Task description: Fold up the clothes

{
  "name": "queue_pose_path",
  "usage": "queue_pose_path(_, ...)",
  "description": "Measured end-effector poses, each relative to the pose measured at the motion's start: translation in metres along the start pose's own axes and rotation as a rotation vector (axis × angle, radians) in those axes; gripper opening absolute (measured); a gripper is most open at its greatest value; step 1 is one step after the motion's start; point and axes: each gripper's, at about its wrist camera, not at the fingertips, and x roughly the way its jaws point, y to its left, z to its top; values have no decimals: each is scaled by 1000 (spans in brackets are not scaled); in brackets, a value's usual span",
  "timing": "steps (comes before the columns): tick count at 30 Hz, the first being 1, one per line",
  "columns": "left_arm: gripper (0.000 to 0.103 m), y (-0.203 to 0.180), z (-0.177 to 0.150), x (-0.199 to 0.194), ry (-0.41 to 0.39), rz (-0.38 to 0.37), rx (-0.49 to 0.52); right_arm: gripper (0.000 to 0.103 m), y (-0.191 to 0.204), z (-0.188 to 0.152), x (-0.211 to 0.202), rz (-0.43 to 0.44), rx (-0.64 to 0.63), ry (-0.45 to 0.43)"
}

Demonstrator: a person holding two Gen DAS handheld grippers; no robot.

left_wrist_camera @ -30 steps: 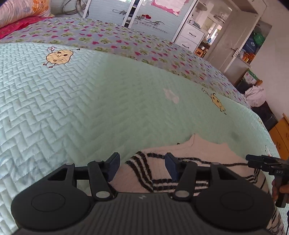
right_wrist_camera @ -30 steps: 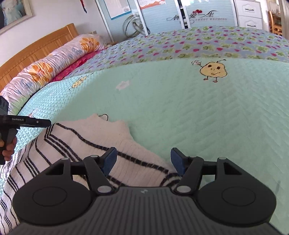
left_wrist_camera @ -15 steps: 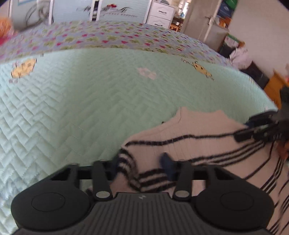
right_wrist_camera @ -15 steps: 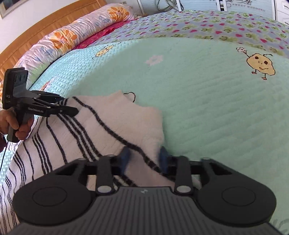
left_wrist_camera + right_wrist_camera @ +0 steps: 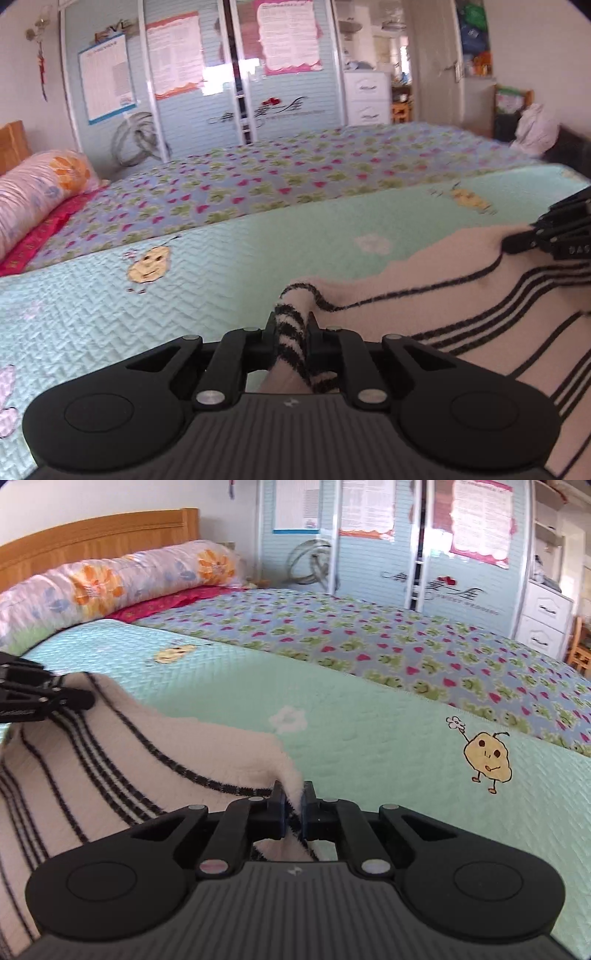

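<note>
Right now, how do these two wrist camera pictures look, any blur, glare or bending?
Left wrist view: softly blurred throughout, glare on the wardrobe doors, fisheye corners dark; the left gripper and pinched striped sweater read clearly enough. Right wrist view: sharper, the quilt cartoon crisp, headboard bowed by the lens, bright daylight at the right edge.

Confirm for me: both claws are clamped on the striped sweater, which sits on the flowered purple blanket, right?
Not quite. Both claws do grip the striped sweater, the left claw at a banded cuff and the right claw at a cream edge. But the sweater lies on the mint green quilt, as the right wrist view shows; the flowered purple blanket is farther back.
</note>
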Motion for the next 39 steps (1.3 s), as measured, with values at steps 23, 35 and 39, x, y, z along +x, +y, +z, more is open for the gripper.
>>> queue_pose_path(23, 62, 52, -199, -293, 98, -177, -693, 65, 39, -280, -332, 240, 801, 4)
queue_pose_path(35, 66, 12, -286, -377, 210, -153, -798, 65, 125, -327, -353, 287, 882, 127)
queue_pose_path(39, 72, 6, -299, -380, 216, -179, -761, 65, 124, -331, -348, 293, 906, 107)
